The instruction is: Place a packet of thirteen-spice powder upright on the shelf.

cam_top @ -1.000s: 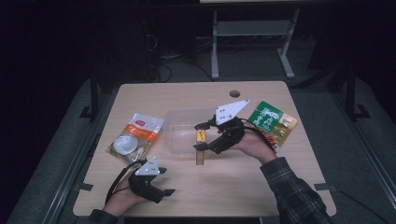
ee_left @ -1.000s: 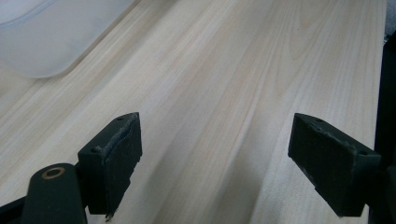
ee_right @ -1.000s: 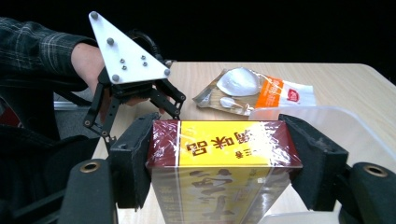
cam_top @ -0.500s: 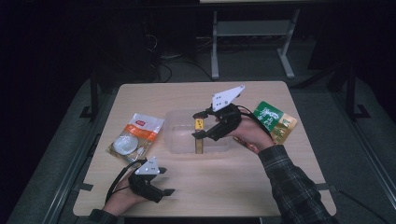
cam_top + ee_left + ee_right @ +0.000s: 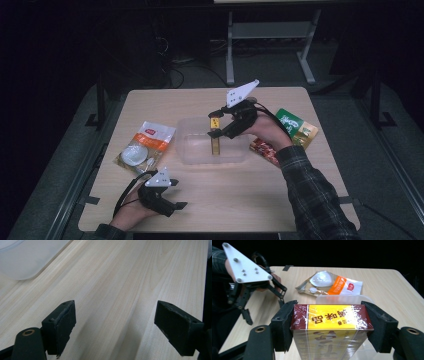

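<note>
While the left gripper [image 5: 167, 200] rests low at about seven o'clock on the surface [image 5: 240, 200], its jaws spread with nothing but bare wood between them, the work belongs to the other hand. At about nine o'clock lies an orange-and-white sachet pack [image 5: 145, 147], flat and untouched.

Moving toward the centre, the clear plastic tub [image 5: 192, 150] sits open-topped. Since a second ago the right gripper [image 5: 216, 132] has carried the yellow-and-maroon box [image 5: 216, 142] from the tub's near right edge toward its middle, so the box now hangs over the tub's interior rather than beside its rim. I judge this to mean the placing step is nearly reached: the box is lined up over the container and mainly needs lowering before release.

The jaws pinch the box across its upper end; in the right gripper view the two pads press on the maroon side faces. Its long axis runs close to vertical, the printed end cap facing up toward the gripper's camera and the lower end pointing down into the tub; whether it touches the tub floor I cannot tell.

Further right, at about three o'clock, a green packet [image 5: 295, 127] and a red packet [image 5: 262, 150] lie beside the person's right wrist.
</note>
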`<state>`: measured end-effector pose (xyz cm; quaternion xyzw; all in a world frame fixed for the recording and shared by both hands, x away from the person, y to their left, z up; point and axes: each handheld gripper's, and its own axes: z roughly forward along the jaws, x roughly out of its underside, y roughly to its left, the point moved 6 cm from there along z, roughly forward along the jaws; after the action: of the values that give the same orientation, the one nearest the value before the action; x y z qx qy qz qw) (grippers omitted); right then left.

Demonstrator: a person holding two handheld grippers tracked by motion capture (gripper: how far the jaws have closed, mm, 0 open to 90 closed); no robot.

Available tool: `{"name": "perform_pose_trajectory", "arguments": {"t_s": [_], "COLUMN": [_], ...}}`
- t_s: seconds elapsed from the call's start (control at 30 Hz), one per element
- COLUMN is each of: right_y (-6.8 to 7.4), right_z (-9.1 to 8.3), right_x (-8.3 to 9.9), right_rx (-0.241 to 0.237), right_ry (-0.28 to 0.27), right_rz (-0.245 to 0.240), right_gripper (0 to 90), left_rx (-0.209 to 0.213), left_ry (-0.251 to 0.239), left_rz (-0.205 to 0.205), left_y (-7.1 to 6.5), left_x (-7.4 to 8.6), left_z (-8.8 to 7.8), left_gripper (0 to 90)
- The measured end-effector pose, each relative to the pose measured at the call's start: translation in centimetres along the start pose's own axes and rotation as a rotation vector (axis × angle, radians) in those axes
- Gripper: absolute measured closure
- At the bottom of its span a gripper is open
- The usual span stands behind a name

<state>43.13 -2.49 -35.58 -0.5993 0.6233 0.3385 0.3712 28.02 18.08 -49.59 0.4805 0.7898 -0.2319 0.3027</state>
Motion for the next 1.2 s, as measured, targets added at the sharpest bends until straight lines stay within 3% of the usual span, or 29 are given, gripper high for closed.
{"name": "perform_pose_trajectory", "arguments": {"t_s": [0.1, 0.3, 0.7, 1.2], "right_y": [-0.5, -1.6, -2.6, -3.2], "right_z": [0.0, 0.4, 0.7, 2.6], "right_x": [0.1, 1.2, 1.9, 3.6], "right_rx": [-0.005, 0.000, -0.013, -0.034], "right_ry": [-0.030, -0.029, -0.054, 0.009], "right_rz": [0.002, 0.015, 0.016, 0.022], "right_gripper": [31.9, 31.9, 31.9, 31.8], "left_rx": [0.004, 0.006, 0.014, 0.029], "left_ry": [0.003, 0.005, 0.012, 0.022], "left_rz": [0.000, 0.008, 0.008, 0.012], "left_y": [-0.1, 0.0, -0.1, -0.2], "left_x": [0.0, 0.0, 0.0, 0.0], "left_z": [0.0, 0.1, 0.2, 0.3], "left_gripper": [17.0, 17.1, 17.1, 17.6]}}
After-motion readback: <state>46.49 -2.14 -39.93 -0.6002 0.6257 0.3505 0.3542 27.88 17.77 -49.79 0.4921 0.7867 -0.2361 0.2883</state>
